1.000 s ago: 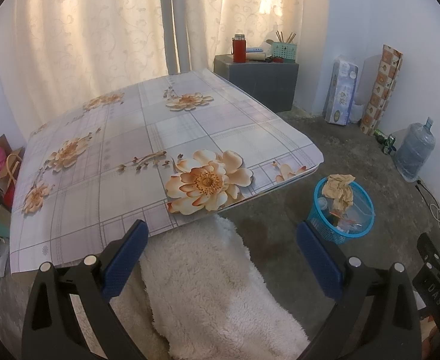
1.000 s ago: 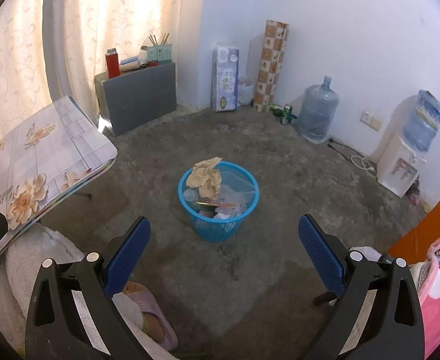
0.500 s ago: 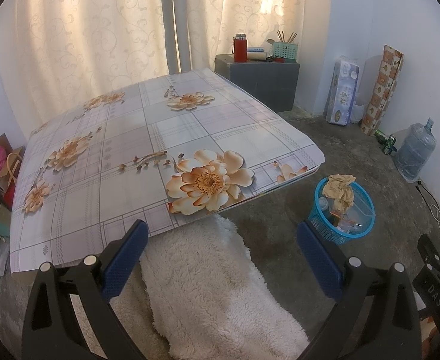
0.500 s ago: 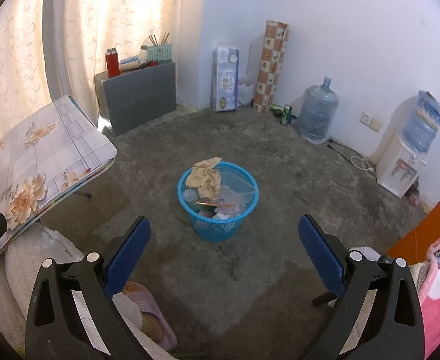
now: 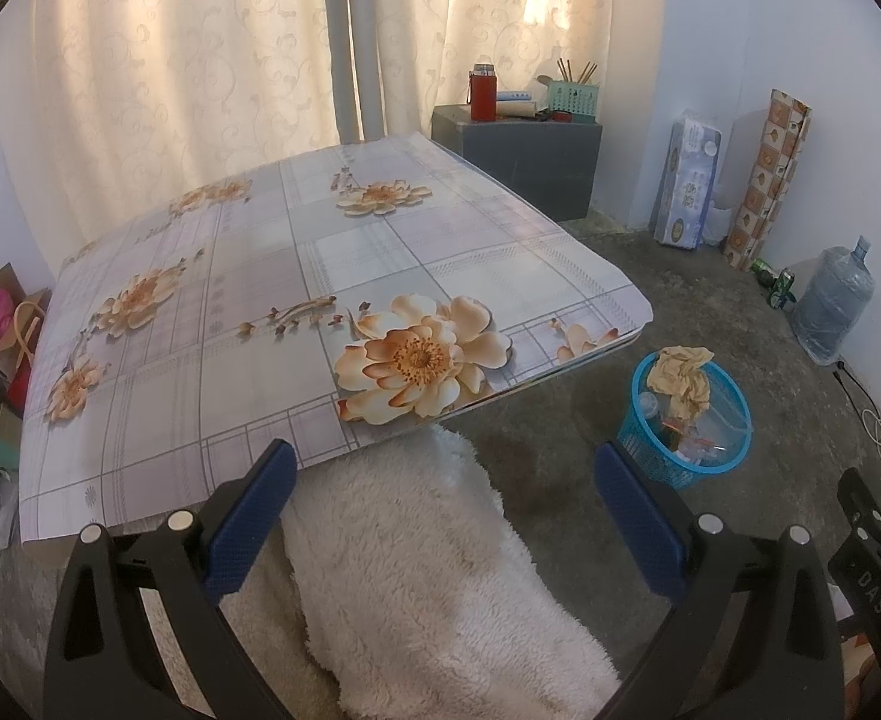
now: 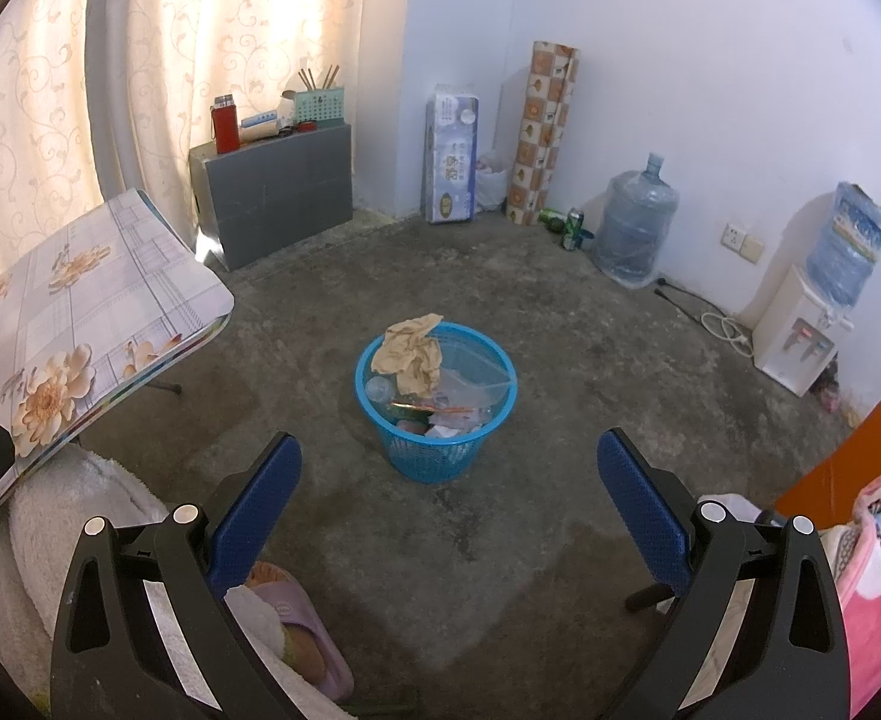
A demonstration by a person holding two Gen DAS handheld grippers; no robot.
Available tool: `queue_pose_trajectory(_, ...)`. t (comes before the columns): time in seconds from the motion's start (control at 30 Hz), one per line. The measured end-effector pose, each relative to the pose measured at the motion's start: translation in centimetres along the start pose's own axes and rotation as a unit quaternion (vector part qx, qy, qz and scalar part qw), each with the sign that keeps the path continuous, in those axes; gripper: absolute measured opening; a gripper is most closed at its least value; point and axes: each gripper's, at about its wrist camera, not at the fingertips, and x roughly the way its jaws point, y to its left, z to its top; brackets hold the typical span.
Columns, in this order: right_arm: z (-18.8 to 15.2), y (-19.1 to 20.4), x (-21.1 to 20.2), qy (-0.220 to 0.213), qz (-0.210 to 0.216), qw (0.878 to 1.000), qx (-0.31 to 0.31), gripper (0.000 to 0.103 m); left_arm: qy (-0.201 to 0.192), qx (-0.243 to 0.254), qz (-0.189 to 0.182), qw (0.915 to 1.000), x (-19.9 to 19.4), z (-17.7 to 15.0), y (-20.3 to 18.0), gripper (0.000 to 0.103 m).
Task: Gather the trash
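Both tongs [image 5: 440, 468] [image 6: 449, 462] spread wide, empty, right facing basket [image 6: 434, 456]

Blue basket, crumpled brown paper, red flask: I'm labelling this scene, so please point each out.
Blue basket [image 6: 434, 456]: right wrist view, front mesh wall.
Crumpled brown paper [image 6: 410, 354]: right wrist view, middle of the wad.
Red flask [image 6: 225, 127]: right wrist view, body.

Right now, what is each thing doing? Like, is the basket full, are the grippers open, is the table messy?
Blue basket: upright on the floor, holding trash.
Crumpled paper: on top, hanging over the basket rim.
Left gripper: open, holding nothing.
Right gripper: open, holding nothing.
Table: flowered cover, no trash on it.
Red bottle: upright, lid on.
Water jug: upright on the floor.
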Motion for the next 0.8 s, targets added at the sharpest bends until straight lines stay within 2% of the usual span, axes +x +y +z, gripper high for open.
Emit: queue_pose_trajectory(0.8, 0.09, -0.06, 0.08, 0.001, 0.001, 1.000, -0.001, 0.095, 0.003, -0.001, 0.000, 1.0000, -0.13, -0.23, 0.14, 0.097)
